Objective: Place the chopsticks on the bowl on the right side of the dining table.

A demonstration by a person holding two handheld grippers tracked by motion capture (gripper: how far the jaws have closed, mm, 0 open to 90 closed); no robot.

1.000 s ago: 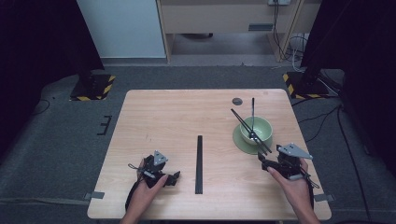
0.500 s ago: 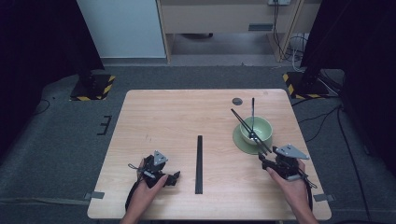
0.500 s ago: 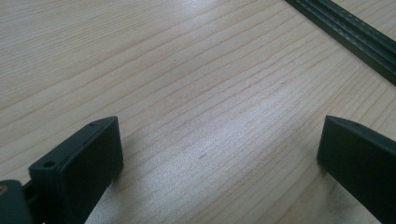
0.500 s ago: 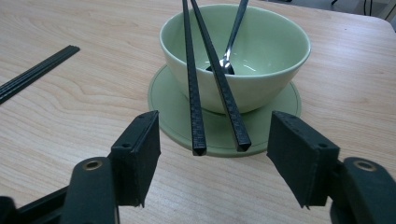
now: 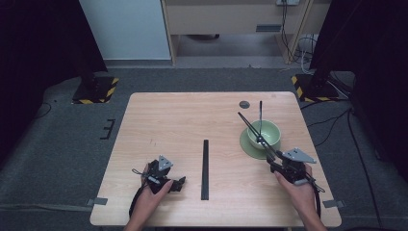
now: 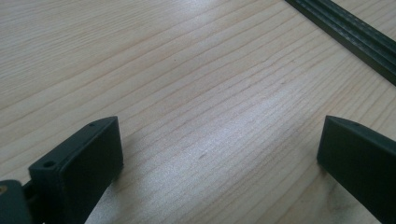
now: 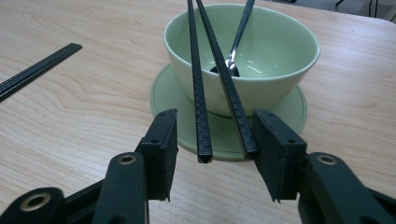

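Right gripper (image 7: 212,149) closing around near ends of two black chopsticks (image 7: 219,84) propped across green bowl (image 7: 280,51) at table's right, jaws half-narrowed, pads not yet pressing, ready for lifting; left gripper (image 6: 219,158) idle near-left, jaws wide, empty.

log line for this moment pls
right gripper: fingers just closing around chopsticks, not yet clamped | chopsticks lean on green bowl | left gripper: open over bare table

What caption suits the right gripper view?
Hand-held gripper closing around two black chopsticks resting on a pale green ceramic bowl.
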